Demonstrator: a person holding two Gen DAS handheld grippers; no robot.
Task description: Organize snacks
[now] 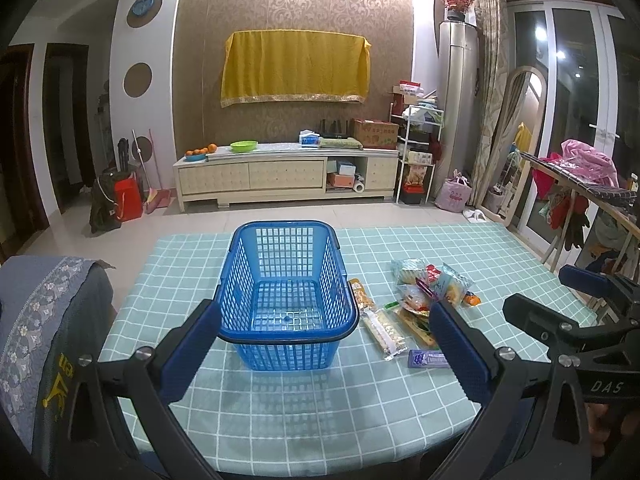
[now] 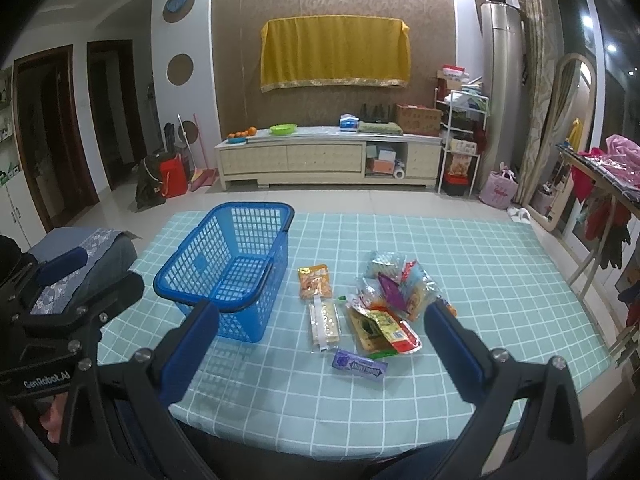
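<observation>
The basket (image 1: 286, 292) is glossy blue plastic lattice; the surface (image 1: 460, 248) wears a matt checked cloth; the snack packets (image 2: 384, 312) are shiny, crinkled film; the gum pack (image 2: 360, 365) looks like smooth printed paper.

Patterned brown wall (image 1: 296, 12) at 12 o'clock, yellow cloth (image 1: 296, 66) hung; cream cabinet (image 1: 286, 172) below; glass doors (image 1: 576, 100) at 2 o'clock.

My left gripper (image 1: 324, 328) is held level above the near table edge, jaws spread wide with nothing between them; my right gripper (image 2: 320, 328) sits alongside at about the same height, jaws just as wide and holding nothing; each one shows at the edge of the other's camera; fingers (image 1: 600, 412) wrap the right handle.
</observation>
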